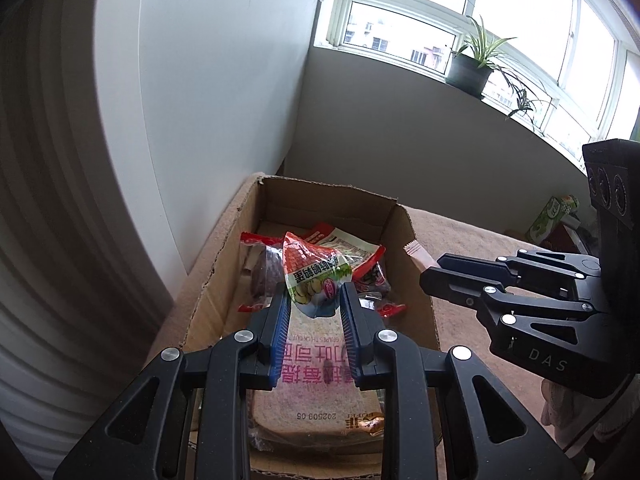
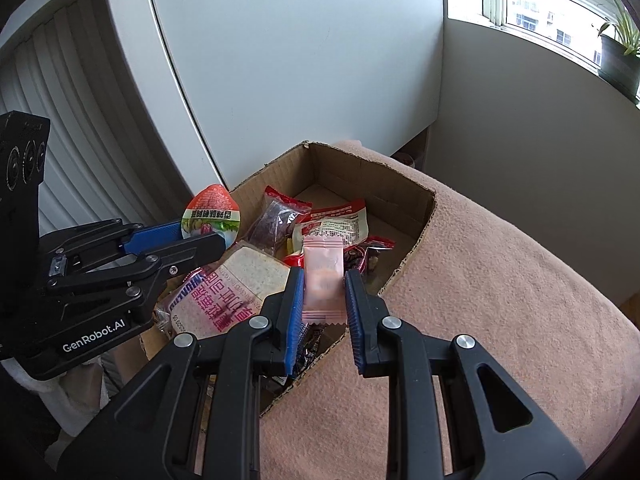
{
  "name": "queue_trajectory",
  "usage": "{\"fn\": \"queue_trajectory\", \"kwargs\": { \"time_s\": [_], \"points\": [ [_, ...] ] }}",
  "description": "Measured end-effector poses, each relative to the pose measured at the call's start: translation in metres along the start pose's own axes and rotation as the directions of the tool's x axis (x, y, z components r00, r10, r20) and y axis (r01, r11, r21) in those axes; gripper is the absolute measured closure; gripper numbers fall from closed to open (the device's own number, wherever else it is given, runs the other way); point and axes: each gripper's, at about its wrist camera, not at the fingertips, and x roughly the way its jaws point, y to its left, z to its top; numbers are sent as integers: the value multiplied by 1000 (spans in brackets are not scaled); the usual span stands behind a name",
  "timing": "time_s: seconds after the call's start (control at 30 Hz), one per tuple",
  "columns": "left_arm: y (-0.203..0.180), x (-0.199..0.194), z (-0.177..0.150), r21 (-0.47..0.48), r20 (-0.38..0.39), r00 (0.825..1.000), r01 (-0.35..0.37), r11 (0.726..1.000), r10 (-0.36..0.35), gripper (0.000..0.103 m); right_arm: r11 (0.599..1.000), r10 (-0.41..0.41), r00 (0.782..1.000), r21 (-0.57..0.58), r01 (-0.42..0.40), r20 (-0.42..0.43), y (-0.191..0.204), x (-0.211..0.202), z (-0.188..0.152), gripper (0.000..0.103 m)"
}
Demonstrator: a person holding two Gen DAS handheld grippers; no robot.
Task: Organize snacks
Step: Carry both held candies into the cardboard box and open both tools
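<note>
While both grippers hang over the cardboard box (image 1: 404,240), each one has a snack pinched between its blue pads. So the left gripper (image 1: 314,300) is clamped on a rounded pouch (image 1: 316,276) with a red brick-pattern top, green band and a white label, and that pouch sits up in the air above the middle of the box. You can see the same pouch from the right wrist view, held just over the box's left wall. The right gripper (image 2: 324,296) is squeezed onto a pale pink wrapper (image 2: 323,280) with a zigzag cut edge at the bottom, gripped by its long sides and standing pretty much upright, above the near right side of the box. From the left wrist camera only the tip of that pink wrapper pokes out past the black fingers, just beyond the box's right wall.

Inside the box there's already a pile: a bagged bread slice (image 1: 316,392) with pink lettering lying flat at the near end, a dark snack in a clear pack with red ends (image 2: 276,220) further in, plus a white-and-red packet (image 2: 340,228) next to it toward the box's right wall. A few more red wrappers are tucked in there too, can't make those out.

The box sits on a pinkish blanket (image 2: 500,300), which spreads out to the right of it. Behind the box is a white wall, and off to its far right a potted plant (image 1: 472,64) sits on the window sill.
</note>
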Motion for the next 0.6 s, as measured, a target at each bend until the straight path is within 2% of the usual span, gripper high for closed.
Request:
{"fn": "queue_trajectory", "kwargs": {
  "time_s": [0.5,0.57,0.6],
  "points": [
    [7,4,3,-9,-1,1000,-10,1000,10,79,1000,2,1000,-14,-2,-19,5,7,-7,81],
    [7,3,3,-9,1,1000,-10,1000,10,79,1000,-2,1000,-14,2,-20,5,5,-9,77],
    [7,2,3,-8,2,1000,-9,1000,9,79,1000,-6,1000,-15,6,-17,5,4,-10,65]
  ]
}}
